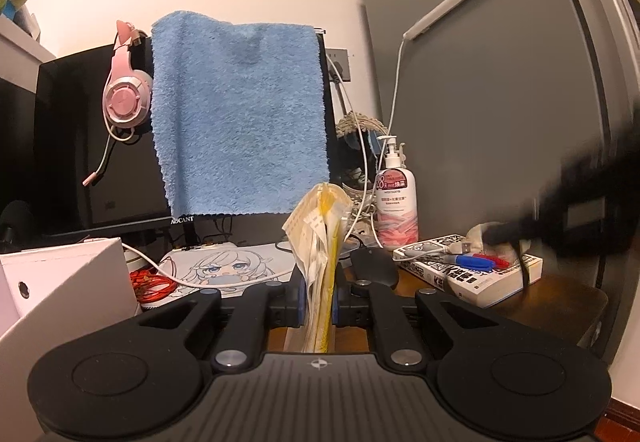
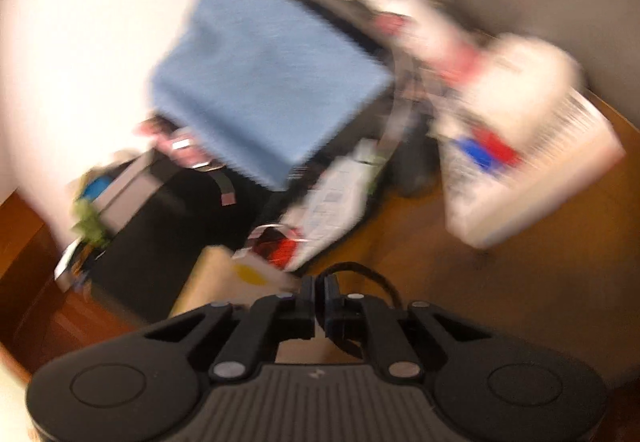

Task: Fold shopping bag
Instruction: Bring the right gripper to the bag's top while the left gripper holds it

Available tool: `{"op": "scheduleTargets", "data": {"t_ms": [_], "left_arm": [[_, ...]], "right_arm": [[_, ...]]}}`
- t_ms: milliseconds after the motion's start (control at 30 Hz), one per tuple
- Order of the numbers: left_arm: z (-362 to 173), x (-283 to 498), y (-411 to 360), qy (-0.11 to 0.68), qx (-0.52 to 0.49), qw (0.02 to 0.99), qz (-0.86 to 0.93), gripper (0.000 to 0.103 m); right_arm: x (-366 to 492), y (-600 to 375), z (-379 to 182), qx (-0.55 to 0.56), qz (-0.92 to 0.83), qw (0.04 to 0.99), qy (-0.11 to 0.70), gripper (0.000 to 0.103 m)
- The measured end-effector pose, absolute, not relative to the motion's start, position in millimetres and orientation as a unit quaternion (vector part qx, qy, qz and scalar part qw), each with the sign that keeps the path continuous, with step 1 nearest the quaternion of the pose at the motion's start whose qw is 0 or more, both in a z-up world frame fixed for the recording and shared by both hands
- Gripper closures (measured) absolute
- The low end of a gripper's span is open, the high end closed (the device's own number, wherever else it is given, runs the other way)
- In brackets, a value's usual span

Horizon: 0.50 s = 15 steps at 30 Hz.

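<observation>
In the left wrist view, the shopping bag is a flattened bundle of yellow and white sheets standing upright. My left gripper is shut on its lower part. My right gripper shows as a blurred black shape at the right, over the book, with a thin black cord hanging from its tip. The right wrist view is smeared by motion. There my right gripper has its jaws almost together, and the black cord loops out from the fingertips. A tan sheet with a yellow spot lies just to the left.
A blue towel hangs over a black monitor, with pink headphones beside it. On the wooden desk are a lotion bottle, a book, a black mouse and a white box. A grey cabinet stands at the right.
</observation>
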<state>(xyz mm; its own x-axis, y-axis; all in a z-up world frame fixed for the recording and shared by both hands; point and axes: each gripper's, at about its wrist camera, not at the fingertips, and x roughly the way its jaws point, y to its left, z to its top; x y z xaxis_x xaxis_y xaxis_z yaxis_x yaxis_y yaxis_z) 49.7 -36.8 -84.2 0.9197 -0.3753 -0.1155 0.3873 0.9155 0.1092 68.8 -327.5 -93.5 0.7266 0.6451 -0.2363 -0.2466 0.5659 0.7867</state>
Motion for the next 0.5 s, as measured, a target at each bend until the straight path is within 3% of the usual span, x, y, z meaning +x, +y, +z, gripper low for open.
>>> {"op": "scheduleTargets", "data": {"t_ms": [233, 500], "left_arm": [[-85.2, 48.5, -39.0, 0.043, 0.067, 0.977, -0.197, 0.092], [-81.7, 51.9, -30.9, 0.052, 0.053, 0.977, -0.199, 0.092]], "right_arm": [[78.0, -282.8, -10.1, 0.33, 0.432, 0.807, 0.23, 0.099], [111.7, -225.3, -4.5, 0.289, 0.477, 0.769, 0.313, 0.099]]}}
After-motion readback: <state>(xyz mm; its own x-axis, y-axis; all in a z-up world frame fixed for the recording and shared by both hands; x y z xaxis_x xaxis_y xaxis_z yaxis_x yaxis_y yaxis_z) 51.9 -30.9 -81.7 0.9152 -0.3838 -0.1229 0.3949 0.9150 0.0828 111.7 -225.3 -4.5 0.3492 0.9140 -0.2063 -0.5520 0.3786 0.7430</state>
